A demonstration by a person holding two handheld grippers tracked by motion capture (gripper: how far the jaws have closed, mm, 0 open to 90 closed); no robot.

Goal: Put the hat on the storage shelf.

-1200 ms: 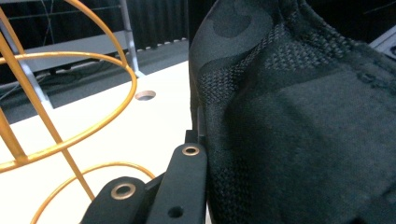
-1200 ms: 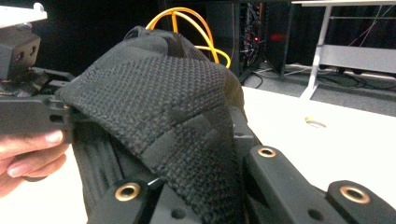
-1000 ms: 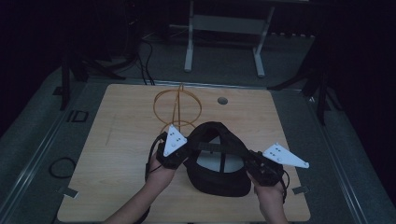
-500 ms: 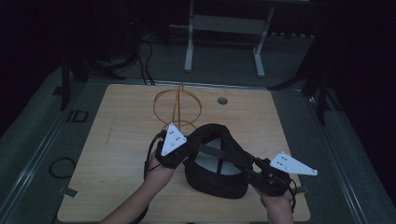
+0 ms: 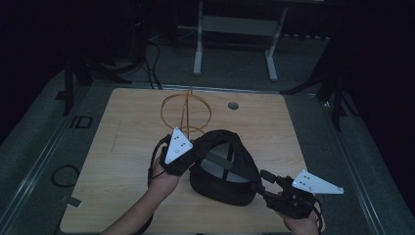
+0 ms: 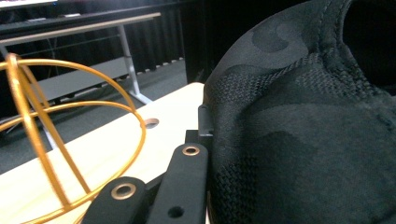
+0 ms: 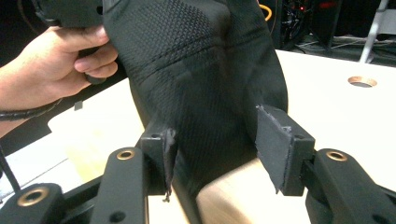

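A black fabric cap (image 5: 222,171) lies on the wooden table (image 5: 122,147), its left side lifted. My left gripper (image 5: 192,154) is shut on that raised edge; in the left gripper view the cap (image 6: 303,140) covers one jaw, and the other finger (image 6: 187,172) lies against the cloth. My right gripper (image 5: 261,182) is at the cap's near right side. Its jaws have just been opening and are now open. In the right gripper view the cap (image 7: 201,70) hangs between the pads (image 7: 273,144), and the right pad stands off the cloth.
A gold wire stand (image 5: 186,110) rises behind the cap, close to the left gripper, also in the left gripper view (image 6: 28,130). A round cable hole (image 5: 233,105) is at the table's back. The person's left hand (image 7: 56,65) grips its tool. Dark floor and a metal frame lie beyond the table.
The right gripper has drawn back to the right, toward the table's near right corner, and its jaws have opened off the cap. The left gripper has stayed put, still holding the cap's edge.
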